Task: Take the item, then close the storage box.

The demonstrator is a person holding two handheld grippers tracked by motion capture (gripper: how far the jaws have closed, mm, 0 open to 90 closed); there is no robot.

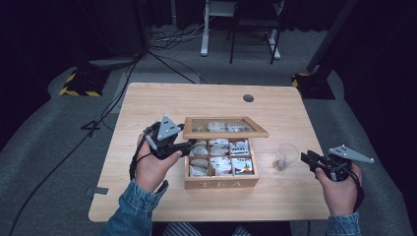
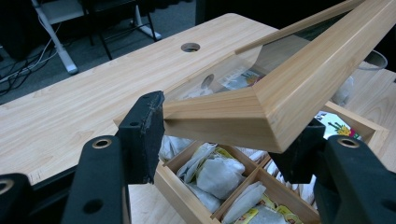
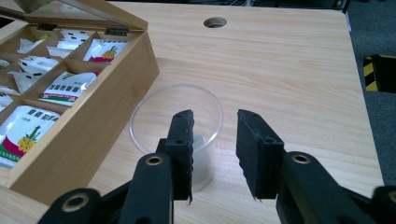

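Observation:
A wooden tea box [image 1: 221, 183] marked TEA stands mid-table, its compartments holding several tea bags [image 2: 219, 175]. Its glass-paned lid [image 1: 225, 127] is raised and tilted above the box. My left gripper [image 1: 184, 146] is shut on the lid's left front corner; in the left gripper view the lid frame [image 2: 280, 88] runs between the jaws of my left gripper [image 2: 222, 144]. A clear plastic cup [image 1: 286, 156] stands right of the box with something small inside. My right gripper [image 1: 306, 158] is just right of it, open. In the right gripper view the cup [image 3: 154, 116] sits just ahead of the right gripper [image 3: 215, 121].
A round cable hole [image 1: 248, 98] lies in the table's far side. The box's right wall [image 3: 93, 135] is close beside the cup. Bare wood spreads behind and to the right of the cup. Desk legs, cables and stands sit on the floor beyond.

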